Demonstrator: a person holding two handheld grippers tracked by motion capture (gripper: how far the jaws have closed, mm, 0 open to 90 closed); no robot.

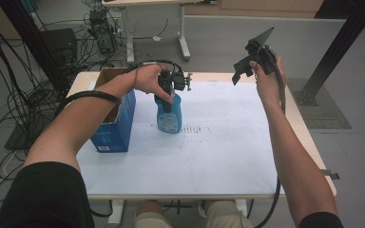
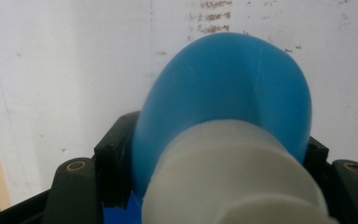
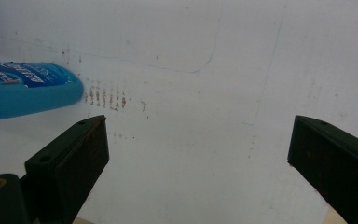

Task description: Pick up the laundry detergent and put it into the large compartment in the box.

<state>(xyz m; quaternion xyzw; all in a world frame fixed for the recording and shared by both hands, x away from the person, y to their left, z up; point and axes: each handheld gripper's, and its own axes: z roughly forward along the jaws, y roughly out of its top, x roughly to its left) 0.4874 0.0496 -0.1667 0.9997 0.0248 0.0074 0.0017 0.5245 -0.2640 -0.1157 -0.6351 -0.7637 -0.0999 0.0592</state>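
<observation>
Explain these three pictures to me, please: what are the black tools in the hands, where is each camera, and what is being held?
A person holds handheld tongs in each hand. The high view looks down on a white-covered table. The other two cameras ride on the tongs. The left tongs are shut on a blue plastic bottle with a white cap, standing beside a blue cardboard box; the left gripper view looks down along that bottle. The right tongs are raised, open and empty.

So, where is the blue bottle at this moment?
In the high view, the blue bottle stands upright on the white table, left of centre, just right of the blue cardboard box. The left tool grips it near the cap.
</observation>
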